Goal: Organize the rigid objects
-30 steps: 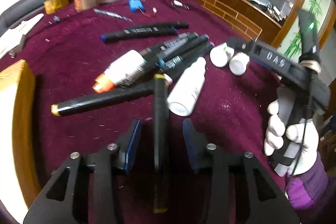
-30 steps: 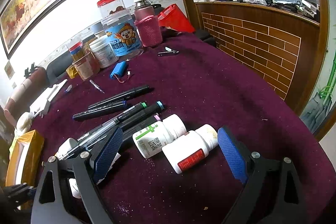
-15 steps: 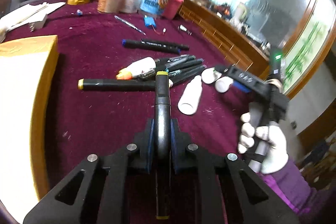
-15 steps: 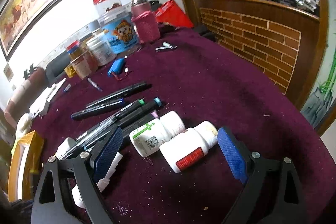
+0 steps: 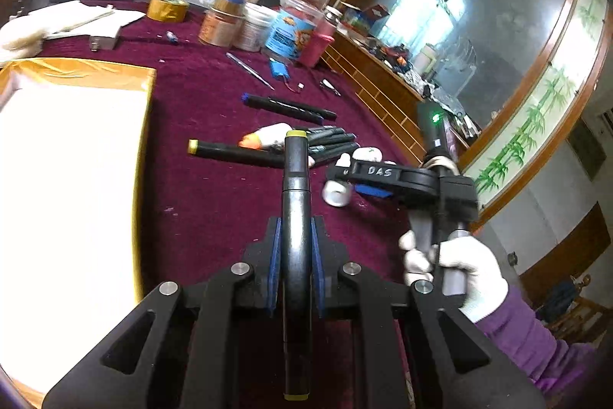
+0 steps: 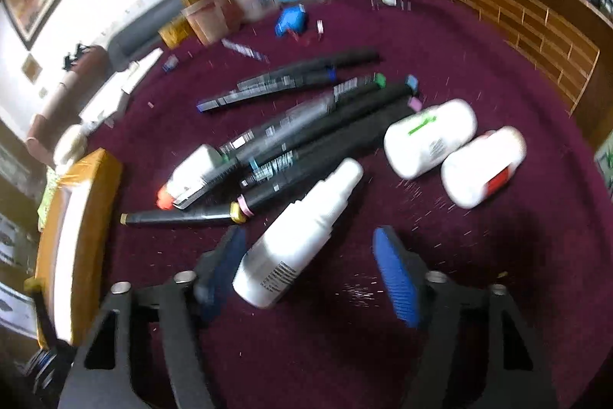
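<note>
A black marker with a yellow end cap is pinched lengthwise between the blue pads of the left gripper, clear of the maroon cloth-covered table, just beside the gold-edged white box that fills the near left of the view. Beyond the box, out on the cloth, the heap of black markers is seen, and a white spray bottle with a barcode label is lying on the side of that heap away from the box. The right gripper is being closed around this bottle: the jaws are narrowing, the bottle's base is between them, yet a gap is seen at the outer pad, so no grip is made so far, though blur leaves the inner side uncertain. Two squat white pill bottles are left untouched farther from the box. The step in hand is judged to be a paired pickup, marker secured, bottle being taken. Next, the squeeze must be finished squarely across the round, likely slippery body, and the marker must be carried over the box rim and lowered flat.
</note>
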`<state>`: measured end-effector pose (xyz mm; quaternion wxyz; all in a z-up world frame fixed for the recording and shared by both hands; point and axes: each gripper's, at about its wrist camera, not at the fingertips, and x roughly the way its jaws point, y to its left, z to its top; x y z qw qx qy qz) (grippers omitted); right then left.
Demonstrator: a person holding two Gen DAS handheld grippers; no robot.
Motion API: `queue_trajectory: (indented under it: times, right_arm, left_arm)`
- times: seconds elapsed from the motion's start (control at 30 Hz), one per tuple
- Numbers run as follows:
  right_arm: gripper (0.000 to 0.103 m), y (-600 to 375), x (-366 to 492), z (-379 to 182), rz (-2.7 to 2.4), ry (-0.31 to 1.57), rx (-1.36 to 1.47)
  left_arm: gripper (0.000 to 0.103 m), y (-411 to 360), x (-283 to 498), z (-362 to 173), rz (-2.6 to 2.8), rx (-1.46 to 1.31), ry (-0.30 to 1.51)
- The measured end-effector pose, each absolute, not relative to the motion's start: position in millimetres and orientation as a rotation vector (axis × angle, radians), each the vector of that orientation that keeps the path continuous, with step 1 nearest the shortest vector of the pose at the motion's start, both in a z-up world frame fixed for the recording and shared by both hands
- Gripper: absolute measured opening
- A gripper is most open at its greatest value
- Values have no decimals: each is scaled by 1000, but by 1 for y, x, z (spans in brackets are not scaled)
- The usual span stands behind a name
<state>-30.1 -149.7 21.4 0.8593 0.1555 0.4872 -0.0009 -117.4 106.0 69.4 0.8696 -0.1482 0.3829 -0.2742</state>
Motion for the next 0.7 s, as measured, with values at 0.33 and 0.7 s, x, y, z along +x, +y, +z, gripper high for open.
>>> queue_trajectory:
  times: [0.33,0.7]
  right_arm:
    - [26,-158,-59,45,94,1019,410]
    - [26,-47,-26,101,439,964,378]
  left_arm:
    - [12,161,-111,84,-525,-406,784]
    - [12,211,-32,73,-422,-496,877]
